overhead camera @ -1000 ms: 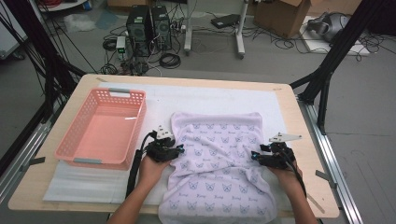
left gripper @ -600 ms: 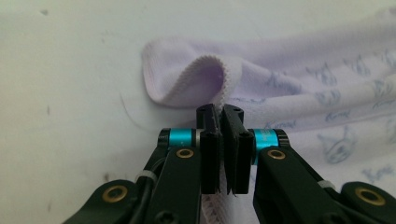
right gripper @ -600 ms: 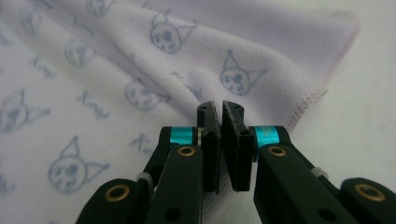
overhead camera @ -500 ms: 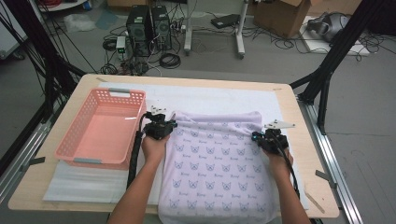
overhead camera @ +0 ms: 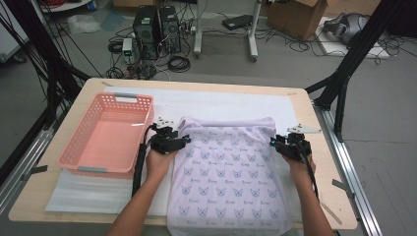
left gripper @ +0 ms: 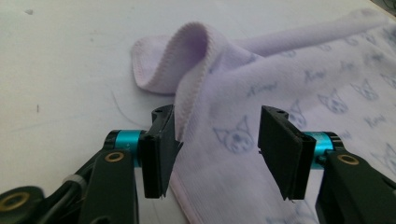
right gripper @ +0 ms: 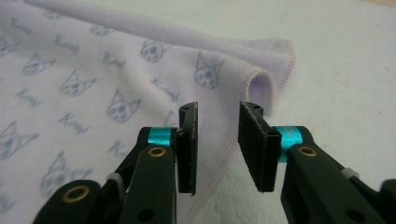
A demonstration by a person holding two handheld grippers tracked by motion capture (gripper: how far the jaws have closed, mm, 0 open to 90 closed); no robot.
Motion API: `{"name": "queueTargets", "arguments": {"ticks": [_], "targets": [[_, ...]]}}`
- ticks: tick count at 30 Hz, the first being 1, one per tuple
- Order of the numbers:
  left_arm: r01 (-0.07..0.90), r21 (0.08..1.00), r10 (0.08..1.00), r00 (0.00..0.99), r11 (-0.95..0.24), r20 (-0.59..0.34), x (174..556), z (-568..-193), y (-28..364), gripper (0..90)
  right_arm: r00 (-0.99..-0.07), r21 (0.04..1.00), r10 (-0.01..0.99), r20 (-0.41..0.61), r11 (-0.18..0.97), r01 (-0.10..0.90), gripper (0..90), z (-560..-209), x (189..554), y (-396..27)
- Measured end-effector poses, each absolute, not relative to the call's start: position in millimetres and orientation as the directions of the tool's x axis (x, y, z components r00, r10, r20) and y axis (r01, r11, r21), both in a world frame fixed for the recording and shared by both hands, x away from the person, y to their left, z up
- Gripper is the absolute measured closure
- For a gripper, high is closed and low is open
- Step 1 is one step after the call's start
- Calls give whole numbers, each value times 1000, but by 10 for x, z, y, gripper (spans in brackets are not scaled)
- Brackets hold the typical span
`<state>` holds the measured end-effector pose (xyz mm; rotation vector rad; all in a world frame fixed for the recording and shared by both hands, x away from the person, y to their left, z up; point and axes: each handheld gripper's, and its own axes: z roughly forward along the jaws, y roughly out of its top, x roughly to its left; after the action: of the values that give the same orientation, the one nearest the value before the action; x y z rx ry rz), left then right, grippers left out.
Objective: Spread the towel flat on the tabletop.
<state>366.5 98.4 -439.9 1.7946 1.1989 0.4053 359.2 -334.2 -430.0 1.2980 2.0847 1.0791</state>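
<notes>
A lilac towel [overhead camera: 228, 167] printed with cat faces lies spread on the white mat, its near end hanging over the table's front edge. My left gripper [overhead camera: 184, 140] is at its far left corner and my right gripper [overhead camera: 273, 141] at its far right corner. In the left gripper view the jaws [left gripper: 217, 140] have just been opening; the folded hem [left gripper: 196, 56] lies between them, unpressed. The right gripper [right gripper: 218, 135] has its jaws apart too, just opened, over the towel's pink-stitched edge [right gripper: 275, 70].
A pink plastic basket [overhead camera: 69, 160], empty, stands to the left of the towel, close to my left hand. The white mat [overhead camera: 221, 101] runs on behind the towel. The wooden table's right edge [overhead camera: 319, 142] is close beside my right gripper.
Both hands moved away from me along the towel's sides to its far corners. The towel now lies flatter. Both pairs of jaws closed and then opened, letting the fabric go.
</notes>
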Motion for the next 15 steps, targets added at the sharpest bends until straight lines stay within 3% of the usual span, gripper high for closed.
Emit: {"name": "queueTargets", "arguments": {"ticks": [3,9,11,12,13,14,15], "targets": [[533,831,840,515,-158,-171,3507,-4380,999,425,-474,800,880,27,265,538,638,-4273,3465,-3382],[530,837,813,542,-134,-212,3229,-4411,1102,426,-498,768,864,78,266,582,598,-4341,3192,-3407],[526,840,800,557,-130,-225,3156,-4432,1107,426,-516,736,855,56,314,600,609,-4412,3145,-3326],[525,840,797,561,-133,-224,3120,-4440,1104,425,-521,725,852,53,326,607,657,-4449,3137,-3288],[523,841,791,570,-140,-222,3092,-4444,1102,425,-521,728,850,70,314,609,778,-4451,3122,-3272],[521,841,788,576,-147,-219,3063,-4445,1100,426,-530,723,845,71,323,611,844,-4445,3131,-3266],[520,840,784,581,-152,-218,3037,-4446,1101,426,-532,715,845,56,338,612,865,-4432,3147,-3262]]}}
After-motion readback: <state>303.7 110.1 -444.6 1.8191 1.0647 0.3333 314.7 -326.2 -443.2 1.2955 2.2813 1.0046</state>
